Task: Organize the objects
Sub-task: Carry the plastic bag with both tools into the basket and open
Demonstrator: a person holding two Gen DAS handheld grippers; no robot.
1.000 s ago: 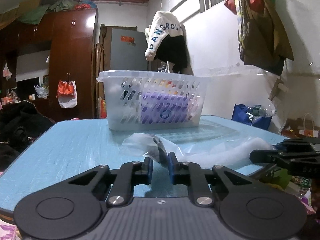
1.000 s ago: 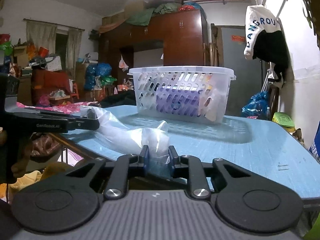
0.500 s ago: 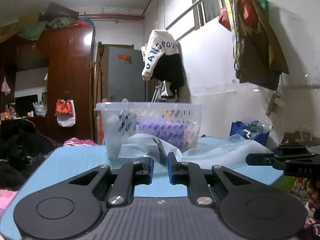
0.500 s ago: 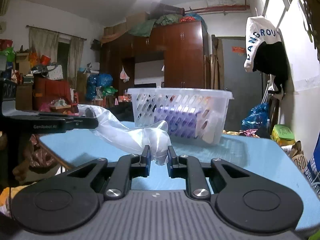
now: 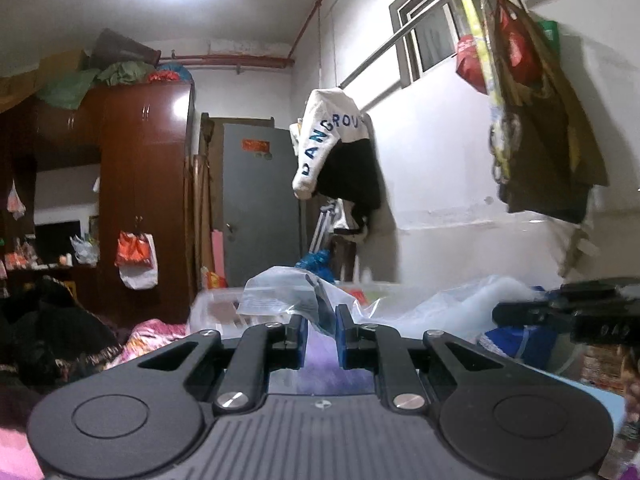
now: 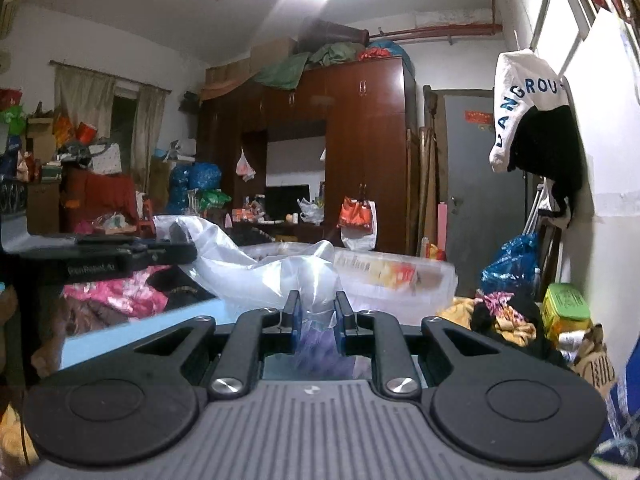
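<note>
While the left tongs (image 5: 319, 322) and the right tongs (image 6: 315, 317) each pinch the clear plastic bag (image 6: 256, 276), it hangs above the basket (image 6: 404, 276) at 12 o'clock, so dropping it in seems left.

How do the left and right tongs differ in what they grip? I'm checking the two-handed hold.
The left tongs pinch the clear plastic bag at the end with a printed white label; the right tongs pinch plain crumpled film. The left tongs' end stands stiff above the fingers; the right tongs' end bunches up. Both are shut on one bag, raised before the white slotted plastic basket.
</note>
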